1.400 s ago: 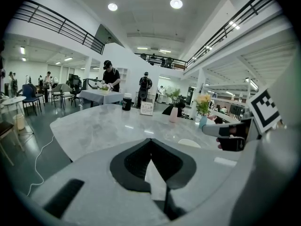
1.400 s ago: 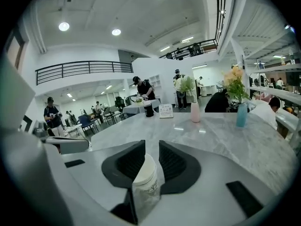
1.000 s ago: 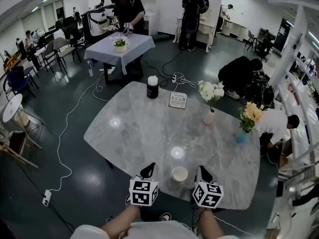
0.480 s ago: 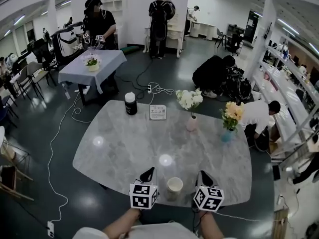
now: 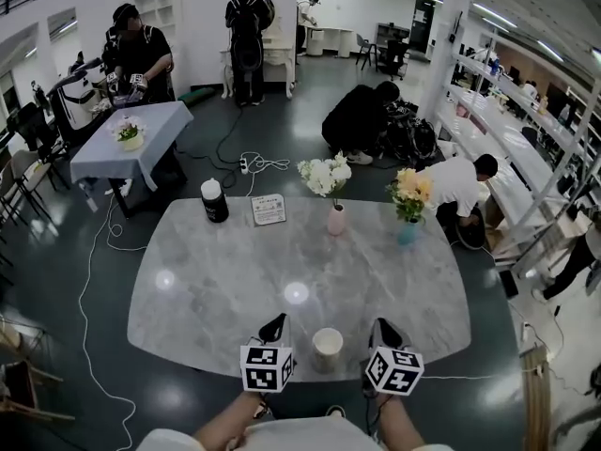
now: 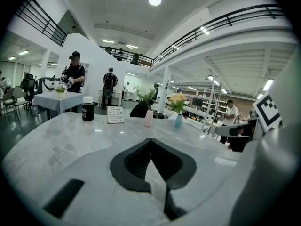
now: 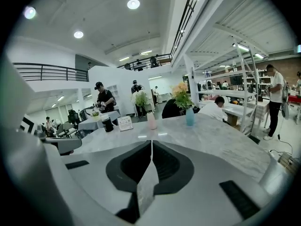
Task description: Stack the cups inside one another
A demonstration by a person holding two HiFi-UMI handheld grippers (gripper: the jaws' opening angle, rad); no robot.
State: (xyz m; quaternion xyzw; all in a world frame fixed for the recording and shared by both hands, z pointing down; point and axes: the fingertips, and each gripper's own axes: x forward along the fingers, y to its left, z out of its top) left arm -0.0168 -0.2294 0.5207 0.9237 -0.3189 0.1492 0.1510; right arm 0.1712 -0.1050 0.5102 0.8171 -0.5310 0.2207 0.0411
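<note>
Centrally, near the front edge of the grey marbled table (image 5: 216, 280), one cream paper cup (image 5: 327, 349) stands upright with its open mouth up. Whether it is a single cup or several nested together cannot be told from the head view.

The left gripper (image 5: 275, 326) lies just to the cup's left and the right gripper (image 5: 382, 330) just to its right. Both point away from the person across the tabletop, and neither touches the cup. Each carries a white cube with black square markers at its rear, and a bare forearm enters from the lower edge behind each.

In the left gripper view the dark pads (image 6: 134, 164) meet in a single seam at the tips, closed with nothing between them. The right gripper view shows the same: the dark pads (image 7: 134, 166) are pressed together and empty. The cup appears in neither gripper view.

Along the far side of the table stand, from left to right:
- a black jar with a white lid (image 5: 214, 200)
- a white printed card (image 5: 268, 209), just beside the jar
- a pink vase of white flowers (image 5: 335, 218)
- a blue vase of yellow flowers (image 5: 407, 231)

Beyond the table, several people stand or crouch on the dark floor, and a smaller cloth-covered table (image 5: 131, 148) is at upper left.
</note>
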